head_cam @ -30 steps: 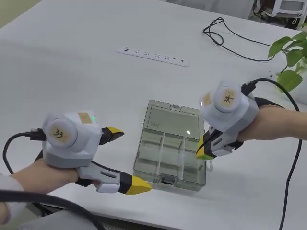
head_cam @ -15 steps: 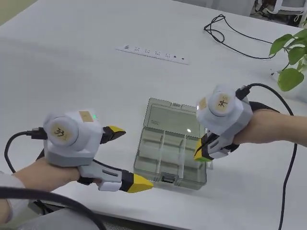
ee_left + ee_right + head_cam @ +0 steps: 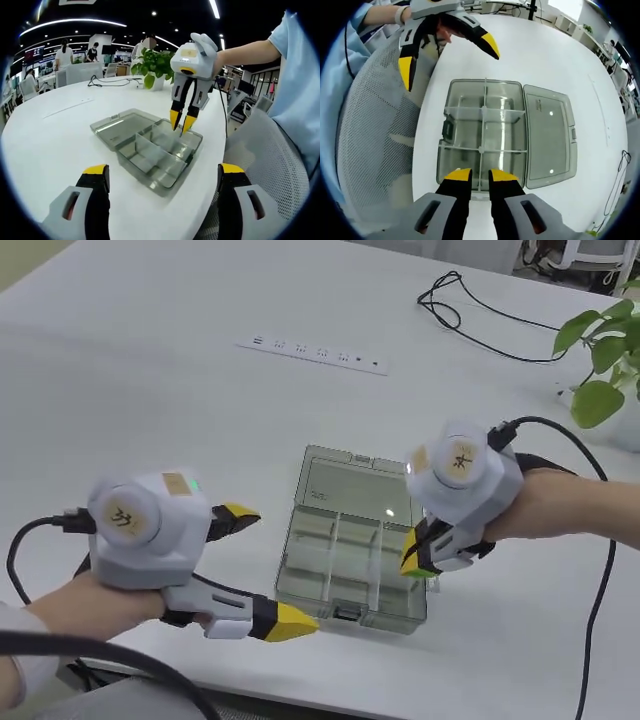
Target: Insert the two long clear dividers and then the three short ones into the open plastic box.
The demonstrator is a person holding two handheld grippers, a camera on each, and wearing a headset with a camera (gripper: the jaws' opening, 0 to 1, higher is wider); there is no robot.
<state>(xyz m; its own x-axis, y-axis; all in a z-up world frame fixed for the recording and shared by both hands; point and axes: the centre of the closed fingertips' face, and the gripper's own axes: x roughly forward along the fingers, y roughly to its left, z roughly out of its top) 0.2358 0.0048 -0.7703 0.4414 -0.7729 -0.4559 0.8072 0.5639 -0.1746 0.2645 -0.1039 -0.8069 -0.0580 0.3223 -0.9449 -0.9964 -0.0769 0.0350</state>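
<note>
The clear plastic box [image 3: 310,595] sits open near the front edge of the white table [image 3: 150,390]. Its lid [image 3: 355,485] lies flat on the far side, and clear dividers [image 3: 484,107] stand crossed in its base, forming compartments. The right gripper [image 3: 418,562] points down at the box's right end. In the right gripper view its yellow-tipped jaws are drawn close, with a slim gap between them. The near end of the middle divider [image 3: 480,167] lies in that gap, but I cannot tell whether the jaws press on it. The left gripper [image 3: 265,568] hangs just beside the box's left side, apart from it, with its jaws spread wide and nothing between them. A white power strip [image 3: 315,352] lies farther back on the table, well apart from the box. A black cable [image 3: 480,312] loops near the far right corner, and a leafy green plant [image 3: 598,355] stands at the right edge. A mesh chair back [image 3: 375,150] shows beside the table in the right gripper view.
</note>
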